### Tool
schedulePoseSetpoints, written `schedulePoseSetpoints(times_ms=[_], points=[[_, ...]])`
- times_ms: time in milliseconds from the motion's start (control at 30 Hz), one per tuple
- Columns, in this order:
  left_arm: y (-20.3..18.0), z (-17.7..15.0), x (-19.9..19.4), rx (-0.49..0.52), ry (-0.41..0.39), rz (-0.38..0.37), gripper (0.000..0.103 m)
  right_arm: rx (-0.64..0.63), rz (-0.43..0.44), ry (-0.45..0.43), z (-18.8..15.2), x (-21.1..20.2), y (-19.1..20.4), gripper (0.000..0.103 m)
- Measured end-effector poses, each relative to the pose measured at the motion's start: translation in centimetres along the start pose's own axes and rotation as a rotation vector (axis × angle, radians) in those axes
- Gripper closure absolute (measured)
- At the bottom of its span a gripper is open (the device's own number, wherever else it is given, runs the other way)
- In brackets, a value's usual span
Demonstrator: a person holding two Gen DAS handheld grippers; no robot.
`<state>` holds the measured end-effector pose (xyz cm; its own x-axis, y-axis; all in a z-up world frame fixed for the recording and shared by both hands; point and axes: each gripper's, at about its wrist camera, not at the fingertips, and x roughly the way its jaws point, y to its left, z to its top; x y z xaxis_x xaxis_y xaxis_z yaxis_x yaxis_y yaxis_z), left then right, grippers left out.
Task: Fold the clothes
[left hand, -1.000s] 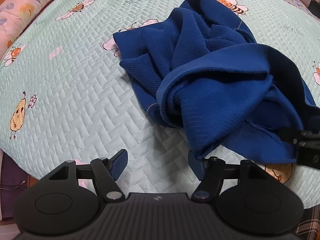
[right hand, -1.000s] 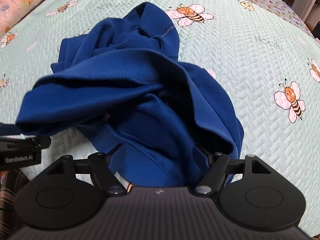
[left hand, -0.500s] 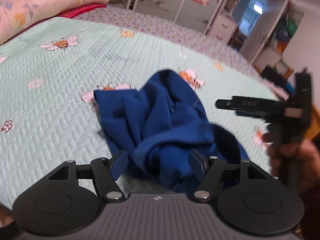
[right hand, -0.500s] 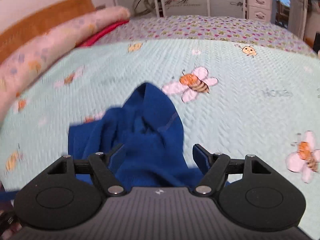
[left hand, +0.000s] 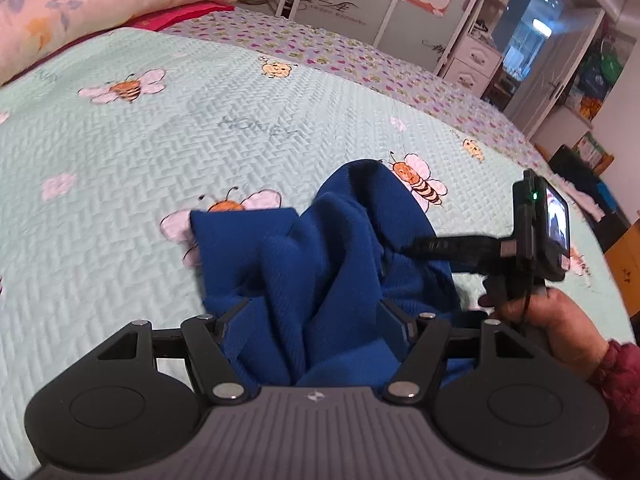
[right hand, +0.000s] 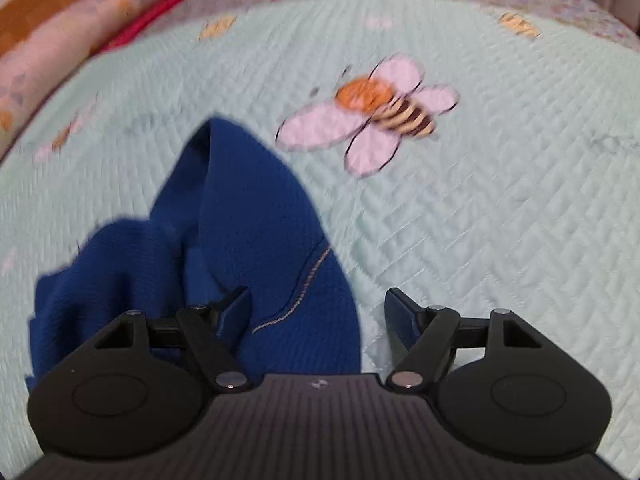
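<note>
Both your grippers have swung up from the crumpled dark-blue knit garment (left hand: 328, 264) on the quilted bee-print bedspread (left hand: 160, 128). Your left gripper (left hand: 316, 320) gapes, cloth between its jaws ungripped; your right gripper (right hand: 318, 312) is closing astride a stitched edge, seeking a corner.

Your left tongs (left hand: 314, 322) point down at a slant, jaws held well apart, pads pressing on nothing. Your right hand (left hand: 560, 320), in a dark red sleeve, grips the handle of the right tongs (right hand: 318, 312); those jaws are closing but wide yet, tilted steeply down.

garment (left hand: 332, 264): solid royal blue | quilt (left hand: 160, 152): mint green, herringbone stitch, bee print | pillow (left hand: 80, 4): pink floral
</note>
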<state>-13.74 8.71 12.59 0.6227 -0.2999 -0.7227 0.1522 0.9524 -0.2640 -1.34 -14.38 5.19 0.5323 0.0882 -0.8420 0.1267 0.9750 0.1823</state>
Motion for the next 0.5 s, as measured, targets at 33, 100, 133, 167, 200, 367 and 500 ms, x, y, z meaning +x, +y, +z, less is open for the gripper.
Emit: schedulePoseSetpoints(times_ms=[33, 100, 133, 167, 200, 367, 500], points=[[-0.4, 0.3, 0.5, 0.007, 0.003, 0.011, 0.033, 0.0, 0.025, -0.009, -0.3, -0.2, -0.2, 0.06], [-0.9, 0.6, 1.1, 0.009, 0.01, 0.014, 0.033, 0.037, 0.107, -0.023, -1.0, -1.1, -1.0, 0.088], [-1.1, 0.5, 1.3, 0.012, 0.013, 0.009, 0.033, 0.046, 0.122, -0.043, -1.4, -1.8, -1.2, 0.089], [-1.3, 0.4, 1.4, 0.015, 0.015, 0.006, 0.033, 0.046, 0.129, -0.071, -1.9, -2.7, -1.5, 0.091], [-1.5, 0.3, 1.5, 0.023, 0.018, 0.008, 0.033, 0.054, 0.134, -0.1, -2.5, -3.6, -1.9, 0.091], [-2.2, 0.3, 2.2, 0.043, 0.015, 0.029, 0.033, 0.154, 0.204, -0.243, -5.5, -9.6, -5.0, 0.093], [-3.5, 1.2, 3.5, 0.099, 0.007, 0.061, 0.034, 0.261, 0.255, -0.306, -7.8, -13.2, -7.5, 0.093]])
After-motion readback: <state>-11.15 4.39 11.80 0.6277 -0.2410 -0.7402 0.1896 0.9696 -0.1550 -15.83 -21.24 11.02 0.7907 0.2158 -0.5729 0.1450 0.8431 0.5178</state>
